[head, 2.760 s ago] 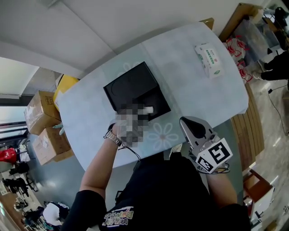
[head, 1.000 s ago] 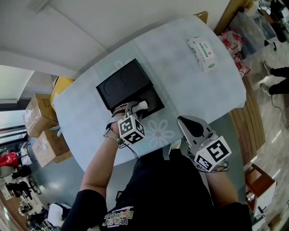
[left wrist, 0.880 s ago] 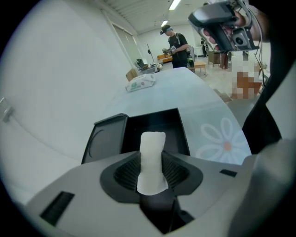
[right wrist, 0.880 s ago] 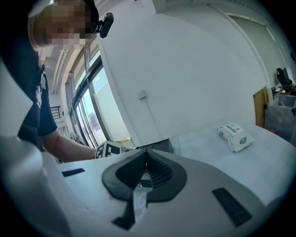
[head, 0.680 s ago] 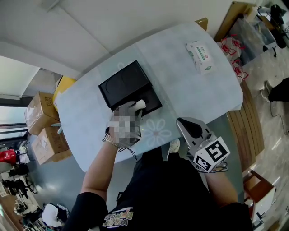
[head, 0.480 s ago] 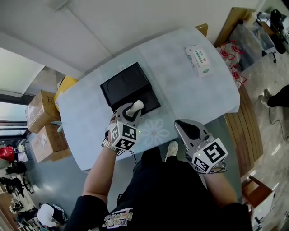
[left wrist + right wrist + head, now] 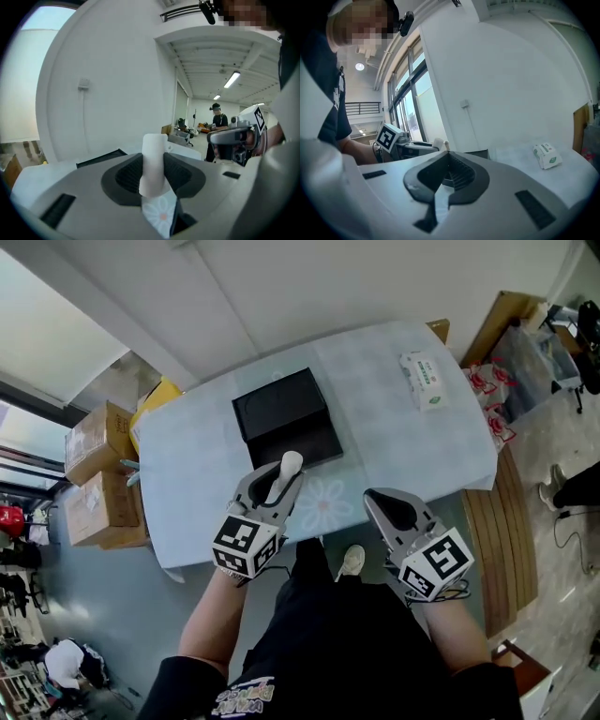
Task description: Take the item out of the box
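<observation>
A black open box (image 7: 286, 418) lies on the pale flower-print table (image 7: 202, 474). My left gripper (image 7: 284, 474) is raised above the table's near part, in front of the box, shut on a white cylindrical item (image 7: 290, 466). In the left gripper view the white item (image 7: 153, 161) stands upright between the jaws of the left gripper (image 7: 153, 174), with the box (image 7: 101, 157) behind. My right gripper (image 7: 391, 509) hovers at the table's front edge, shut, with nothing held. In the right gripper view the right gripper (image 7: 449, 176) shows its jaws together.
A green-and-white tissue pack (image 7: 427, 379) lies at the table's far right, and shows as the pack (image 7: 547, 156) in the right gripper view. Cardboard boxes (image 7: 97, 474) and a yellow object (image 7: 159, 395) stand on the floor to the left. A person (image 7: 216, 119) stands far back in the room.
My left gripper has lifted the white item out of the black box and drawn it back toward the table's near edge. The right gripper has stayed where it was.
</observation>
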Demonstrator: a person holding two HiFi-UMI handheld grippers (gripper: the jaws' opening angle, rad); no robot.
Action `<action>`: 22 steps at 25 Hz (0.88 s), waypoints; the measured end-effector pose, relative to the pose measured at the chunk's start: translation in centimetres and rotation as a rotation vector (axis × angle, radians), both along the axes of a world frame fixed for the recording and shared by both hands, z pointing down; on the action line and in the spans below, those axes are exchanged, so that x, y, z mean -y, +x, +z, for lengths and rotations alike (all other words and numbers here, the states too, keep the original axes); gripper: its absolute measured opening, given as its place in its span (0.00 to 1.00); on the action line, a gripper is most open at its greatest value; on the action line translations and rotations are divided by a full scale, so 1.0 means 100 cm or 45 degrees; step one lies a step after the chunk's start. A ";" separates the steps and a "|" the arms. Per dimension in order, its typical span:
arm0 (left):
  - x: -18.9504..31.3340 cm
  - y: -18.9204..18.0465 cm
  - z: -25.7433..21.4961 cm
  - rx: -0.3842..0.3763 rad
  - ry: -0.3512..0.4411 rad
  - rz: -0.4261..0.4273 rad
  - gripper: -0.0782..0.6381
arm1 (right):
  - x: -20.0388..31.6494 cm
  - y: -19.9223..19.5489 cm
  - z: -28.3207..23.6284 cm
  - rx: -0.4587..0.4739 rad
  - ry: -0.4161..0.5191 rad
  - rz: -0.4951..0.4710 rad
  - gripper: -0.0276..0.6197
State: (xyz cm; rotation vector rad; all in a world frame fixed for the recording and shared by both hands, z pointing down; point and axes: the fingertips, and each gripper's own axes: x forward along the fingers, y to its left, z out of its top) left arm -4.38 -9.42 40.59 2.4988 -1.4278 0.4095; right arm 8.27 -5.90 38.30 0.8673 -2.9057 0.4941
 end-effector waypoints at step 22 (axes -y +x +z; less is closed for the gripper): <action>-0.159 -0.078 -0.035 -0.186 0.091 0.002 0.30 | -0.095 -0.144 -0.011 -0.023 0.009 -0.179 0.06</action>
